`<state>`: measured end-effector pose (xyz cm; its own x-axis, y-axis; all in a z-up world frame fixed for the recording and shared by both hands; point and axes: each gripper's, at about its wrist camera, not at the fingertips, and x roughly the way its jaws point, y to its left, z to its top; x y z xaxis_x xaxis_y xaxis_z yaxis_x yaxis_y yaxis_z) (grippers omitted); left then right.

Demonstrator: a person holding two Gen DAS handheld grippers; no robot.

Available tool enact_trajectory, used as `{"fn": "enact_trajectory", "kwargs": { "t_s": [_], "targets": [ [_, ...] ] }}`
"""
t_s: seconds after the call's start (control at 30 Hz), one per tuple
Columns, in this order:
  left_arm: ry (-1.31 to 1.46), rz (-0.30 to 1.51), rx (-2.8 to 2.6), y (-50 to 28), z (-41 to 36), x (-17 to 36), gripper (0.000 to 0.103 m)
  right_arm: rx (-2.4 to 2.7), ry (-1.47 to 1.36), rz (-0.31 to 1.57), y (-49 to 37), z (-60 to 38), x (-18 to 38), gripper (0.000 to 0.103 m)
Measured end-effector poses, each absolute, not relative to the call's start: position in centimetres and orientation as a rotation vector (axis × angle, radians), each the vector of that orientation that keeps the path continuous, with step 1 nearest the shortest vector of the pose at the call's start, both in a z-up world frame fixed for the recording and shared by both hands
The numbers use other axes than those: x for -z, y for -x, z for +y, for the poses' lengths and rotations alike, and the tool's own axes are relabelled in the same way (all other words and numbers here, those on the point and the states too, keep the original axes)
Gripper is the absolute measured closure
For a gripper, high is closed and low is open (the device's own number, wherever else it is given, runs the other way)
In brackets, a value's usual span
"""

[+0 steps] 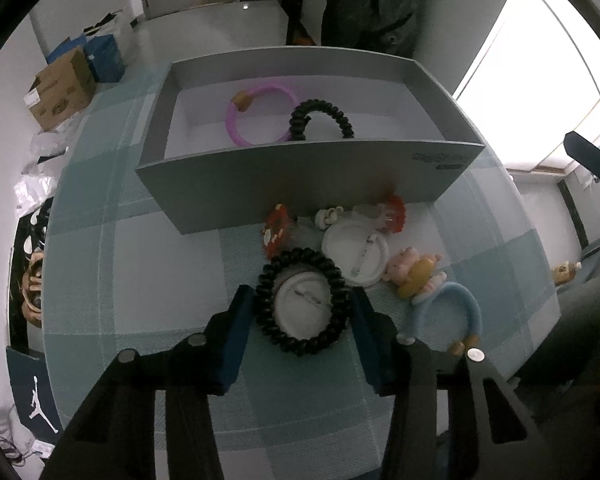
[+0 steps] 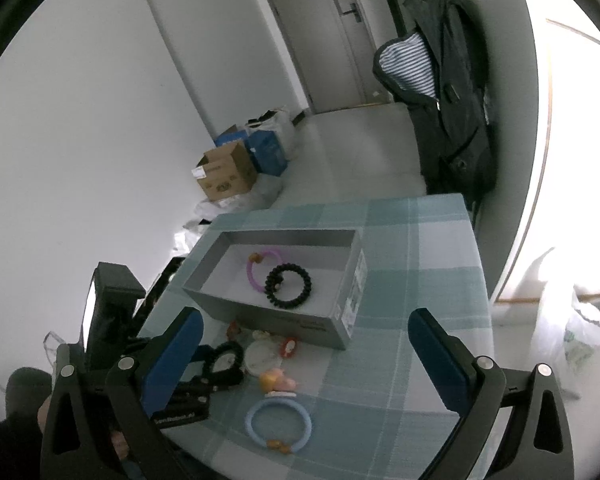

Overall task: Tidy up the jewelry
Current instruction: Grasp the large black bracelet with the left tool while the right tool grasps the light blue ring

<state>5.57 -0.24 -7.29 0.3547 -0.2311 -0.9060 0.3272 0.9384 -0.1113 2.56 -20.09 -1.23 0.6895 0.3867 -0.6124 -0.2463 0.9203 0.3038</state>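
Observation:
My left gripper (image 1: pixel 304 296) points down at the checked tablecloth and is shut on a black spiral hair tie (image 1: pixel 300 344); both blue pads touch its sides. The tie lies around a white round badge (image 1: pixel 304 308). A second white badge (image 1: pixel 356 252), two red clips (image 1: pixel 276 228), a small doll charm (image 1: pixel 412 272) and a blue ring (image 1: pixel 468 308) lie close by. Behind them the grey box (image 1: pixel 300 176) holds a pink ring (image 1: pixel 236 128) and another black spiral tie (image 1: pixel 324 108). My right gripper (image 2: pixel 304 316) hovers open and empty above the table, nearer than the box (image 2: pixel 276 320).
The table's near edge runs just below the blue ring (image 2: pixel 252 424). Cardboard and blue boxes (image 2: pixel 224 172) stand on the floor at the far left. Dark coats (image 2: pixel 452 100) hang behind the table's far right corner. A person's sleeve shows at the lower left.

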Motion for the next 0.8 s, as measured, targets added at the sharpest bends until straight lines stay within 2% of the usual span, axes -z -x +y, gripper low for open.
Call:
{"fn": "enact_trajectory", "kwargs": {
  "t_s": [0.4, 0.63, 0.8],
  "targets": [
    [0.021, 1.146, 0.365, -5.0, 1.2, 5.7, 0.066, -0.364, -0.244, 0.77, -2.6, -20.7, 2.2, 0.0],
    [0.083, 1.082, 0.364, -3.9, 2.1, 3.4, 0.066, -0.435, -0.245, 0.868, -2.7, -19.5, 4.2, 0.0],
    [0.143, 1.027, 0.368, -3.3, 3.1, 1.6, 0.066, -0.484, -0.21, 0.928, -2.8, -18.1, 5.6, 0.01]
  ]
}}
